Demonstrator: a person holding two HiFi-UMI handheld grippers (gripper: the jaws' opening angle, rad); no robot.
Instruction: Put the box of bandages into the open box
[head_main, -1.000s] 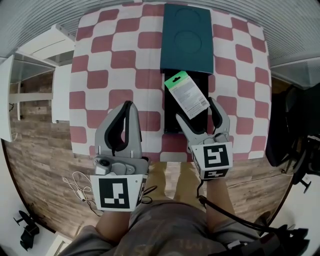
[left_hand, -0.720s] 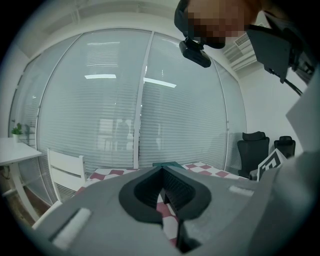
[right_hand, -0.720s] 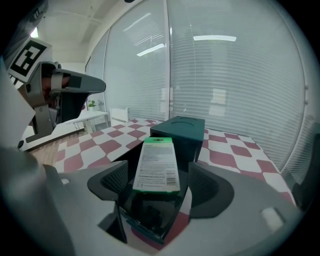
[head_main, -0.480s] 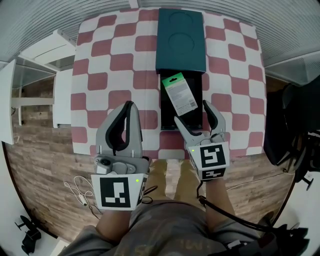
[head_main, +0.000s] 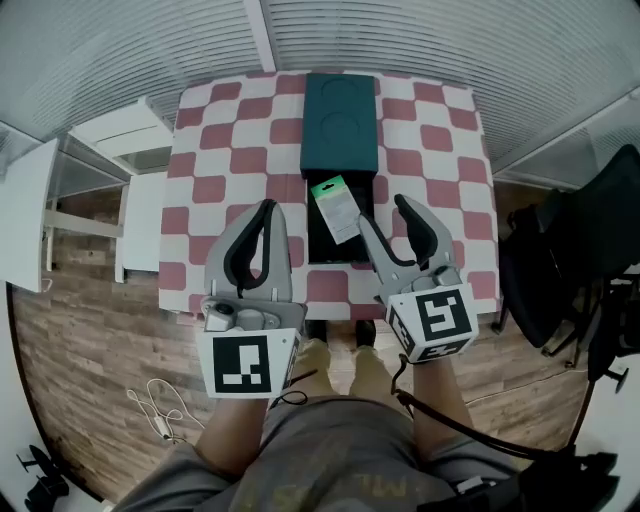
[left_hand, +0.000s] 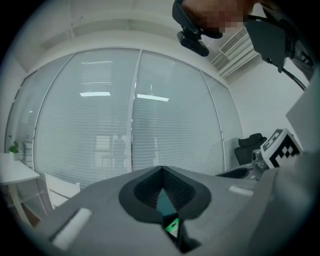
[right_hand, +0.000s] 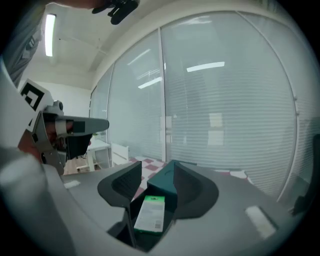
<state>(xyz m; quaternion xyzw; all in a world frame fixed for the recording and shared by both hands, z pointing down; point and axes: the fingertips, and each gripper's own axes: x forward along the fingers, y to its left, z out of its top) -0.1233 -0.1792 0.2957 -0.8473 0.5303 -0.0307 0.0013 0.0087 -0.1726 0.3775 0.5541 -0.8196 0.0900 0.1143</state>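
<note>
Over a red-and-white checked table (head_main: 225, 160) set against blind-covered windows (right_hand: 225, 100), the right gripper (head_main: 382, 212) hung half open and empty. Its jaws had just been closing on nothing, with the box of bandages (head_main: 335, 208) showing beyond the gap, not gripped. The left gripper (head_main: 266, 208), at lower left, had its jaws together and was also empty. The box of bandages lay slanted inside the dark open box (head_main: 322, 250) at frame centre, below the teal lid (head_main: 340, 120) lying flat. The placing step looked complete; the next move appeared to call only for drawing both grippers clear.

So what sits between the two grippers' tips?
The box of bandages, lying in the open box; the head view shows it.
</note>
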